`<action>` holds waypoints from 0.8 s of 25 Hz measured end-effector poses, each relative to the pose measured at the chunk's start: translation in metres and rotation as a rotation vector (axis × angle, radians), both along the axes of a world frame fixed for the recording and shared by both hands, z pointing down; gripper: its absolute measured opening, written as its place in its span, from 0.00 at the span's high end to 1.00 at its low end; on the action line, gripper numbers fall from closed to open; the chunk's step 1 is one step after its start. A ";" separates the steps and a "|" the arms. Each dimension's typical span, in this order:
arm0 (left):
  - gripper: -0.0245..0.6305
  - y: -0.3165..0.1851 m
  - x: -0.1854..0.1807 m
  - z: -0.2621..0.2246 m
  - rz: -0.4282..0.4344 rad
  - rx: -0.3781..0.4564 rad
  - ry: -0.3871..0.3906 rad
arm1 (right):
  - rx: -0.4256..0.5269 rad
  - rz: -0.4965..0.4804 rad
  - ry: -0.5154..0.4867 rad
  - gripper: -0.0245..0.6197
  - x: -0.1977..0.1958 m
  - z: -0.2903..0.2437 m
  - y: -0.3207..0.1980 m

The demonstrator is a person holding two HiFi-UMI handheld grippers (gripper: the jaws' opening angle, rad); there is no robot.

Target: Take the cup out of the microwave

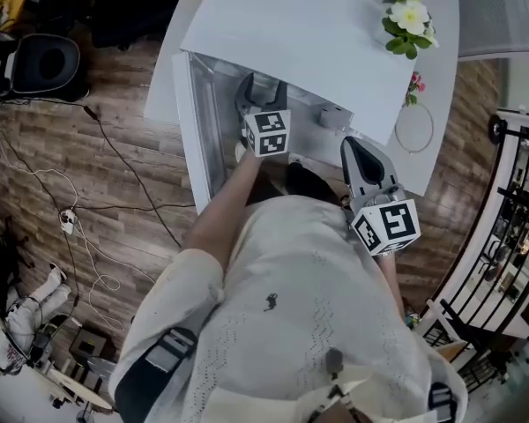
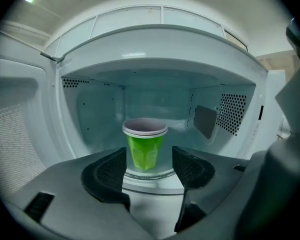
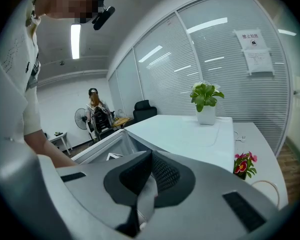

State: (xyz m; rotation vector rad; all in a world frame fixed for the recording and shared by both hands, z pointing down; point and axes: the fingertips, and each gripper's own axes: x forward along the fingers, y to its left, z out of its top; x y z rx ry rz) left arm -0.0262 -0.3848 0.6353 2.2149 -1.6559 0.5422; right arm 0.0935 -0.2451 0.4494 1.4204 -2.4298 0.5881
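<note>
Left gripper [image 2: 149,170] sits at the mouth of the open microwave [image 2: 155,44], jaws spread and empty. I see the green cup [image 2: 145,150] upright inside, just beyond the tips, centred in their gap, untouched. My right gripper [image 3: 141,181] is closed on nothing, outside.

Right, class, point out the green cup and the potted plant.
green cup [image 2: 145,153]: left gripper view, on its green side wall.
potted plant [image 3: 207,115]: right gripper view, on its white pot.

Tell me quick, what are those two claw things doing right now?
Left gripper: open, empty, aimed at the cup in the microwave.
Right gripper: shut, holding nothing.
</note>
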 end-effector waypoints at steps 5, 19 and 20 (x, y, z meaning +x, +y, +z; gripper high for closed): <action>0.52 -0.010 -0.005 0.006 0.047 0.008 -0.021 | -0.012 0.033 0.015 0.95 -0.009 0.004 0.003; 0.51 -0.022 -0.007 0.018 0.174 0.002 -0.031 | -0.046 0.149 0.032 0.95 -0.027 0.016 0.019; 0.51 -0.022 -0.007 0.018 0.180 0.003 -0.029 | -0.048 0.157 0.032 0.95 -0.028 0.017 0.019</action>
